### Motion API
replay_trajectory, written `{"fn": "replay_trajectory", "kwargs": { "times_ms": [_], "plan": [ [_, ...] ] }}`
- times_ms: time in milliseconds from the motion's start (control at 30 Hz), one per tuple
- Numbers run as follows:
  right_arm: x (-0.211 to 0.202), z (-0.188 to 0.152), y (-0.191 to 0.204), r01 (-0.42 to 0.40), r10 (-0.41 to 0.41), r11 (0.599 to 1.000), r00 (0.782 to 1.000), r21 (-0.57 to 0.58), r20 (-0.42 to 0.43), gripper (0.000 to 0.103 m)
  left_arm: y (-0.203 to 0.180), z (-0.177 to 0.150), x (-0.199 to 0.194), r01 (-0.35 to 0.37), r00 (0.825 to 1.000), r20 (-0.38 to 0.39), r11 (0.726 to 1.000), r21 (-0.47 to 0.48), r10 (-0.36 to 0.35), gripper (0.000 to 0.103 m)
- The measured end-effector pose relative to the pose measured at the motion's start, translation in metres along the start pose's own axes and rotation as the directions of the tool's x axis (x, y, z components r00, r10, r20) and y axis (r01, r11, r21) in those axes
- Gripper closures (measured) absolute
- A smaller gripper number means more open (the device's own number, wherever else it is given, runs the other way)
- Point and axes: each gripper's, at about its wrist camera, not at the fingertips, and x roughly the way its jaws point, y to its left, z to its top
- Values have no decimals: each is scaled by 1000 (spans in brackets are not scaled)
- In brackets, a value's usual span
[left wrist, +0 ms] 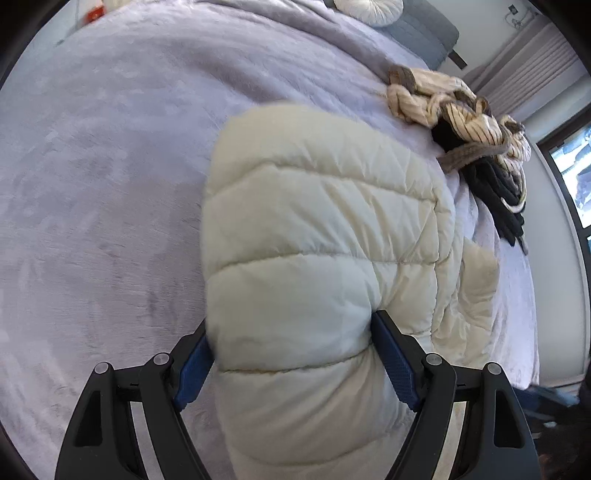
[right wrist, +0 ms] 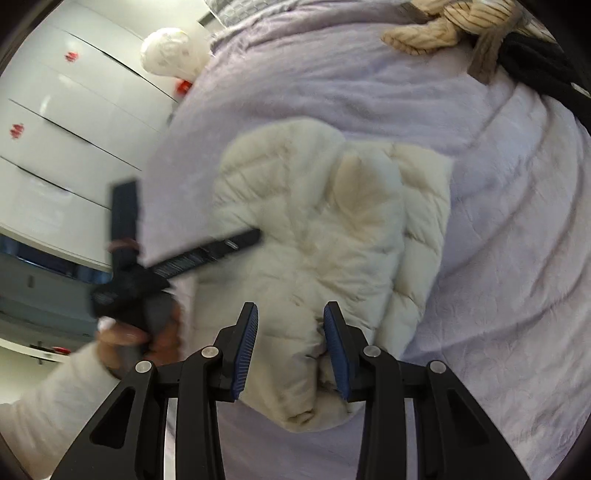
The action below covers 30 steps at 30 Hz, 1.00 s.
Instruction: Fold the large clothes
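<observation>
Puffer jacket (left wrist: 317, 236), cream-white and quilted, lies on the bed, on a pale lilac blanket (left wrist: 103, 177). In the left wrist view the left gripper (left wrist: 291, 332) has a thick padded fold between its blue fingers (left wrist: 391, 354); both pads press into the fabric, so it holds the jacket. The lower end of this fold leaves the picture at the bottom edge, and the far right part of the jacket is partly hidden behind the raised fold.

In the right wrist view the right gripper (right wrist: 291, 325) stands over the near end of the jacket (right wrist: 332, 236). Its fingers (right wrist: 245, 347) are set narrow around a bunched piece of the fabric and seem to grip it, but the picture is blurred and the contact is not sharp. At the left of this view the left hand (right wrist: 136, 332) holds the dark body of the other gripper; it is smeared, and its tip goes under the jacket edge.

Near the far side of the bed lies a pile of other clothes (left wrist: 476, 129), striped beige and black, cut by the frame in the right view. A white round cushion (left wrist: 369, 9) is only partly visible at the top.
</observation>
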Motion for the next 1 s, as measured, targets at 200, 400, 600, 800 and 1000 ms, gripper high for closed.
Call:
{"fn": "replay_trajectory", "kwargs": {
  "times_ms": [200,400,600,800,1000],
  "plan": [
    [17,-16,-16,26,-24,997,999,70,-22,63,2,-17,-49,-19,997,81,998,52,14,22],
    [34,-25,-31,34,-31,992,999,121,-23,63,-5,-60,-54,21,999,38,996,90,-24,22],
    [56,-33,-47,55,-51,988,998,142,-32,63,-11,-89,-29,13,1000,-18,993,120,-11,22],
    [72,-42,-62,54,-50,987,998,152,-28,63,-12,-95,-13,-7,999,-41,990,139,13,18],
    [82,-42,-67,45,-41,986,999,163,-30,63,-14,-100,-8,-26,998,-46,990,142,33,18]
  ]
}}
